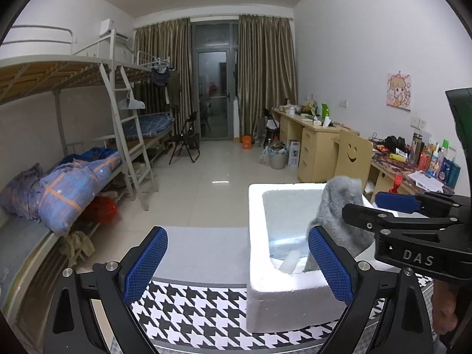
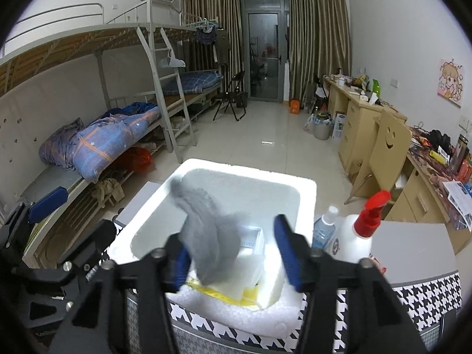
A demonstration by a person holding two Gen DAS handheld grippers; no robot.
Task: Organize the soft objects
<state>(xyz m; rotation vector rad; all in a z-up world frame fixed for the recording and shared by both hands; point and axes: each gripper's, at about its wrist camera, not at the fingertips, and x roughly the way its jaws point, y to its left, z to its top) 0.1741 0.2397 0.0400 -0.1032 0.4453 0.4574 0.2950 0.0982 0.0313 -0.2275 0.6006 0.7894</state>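
Two grippers over the white foam box [image 2: 306, 206], which sits on the houndstooth cloth [image 1: 188, 306]. My right gripper [image 2: 233, 253] hangs above the box's hollow, jaws parted; the grey sock [image 2: 206, 233] droops between them, lying against the left pad. It looks blurred, so I judge it is coming loose, though I cannot tell whether that pad still catches it. My left gripper [image 1: 236, 262] is spread wide and empty, just beside the box. Step in hand: dropping the sock into the box. Other pale items already lie at the bottom. Next move calls for the sock to fall clear, then lifting the right gripper away without snagging fabric. Spray bottle [image 2: 360, 233] stands close on the right; mind it.
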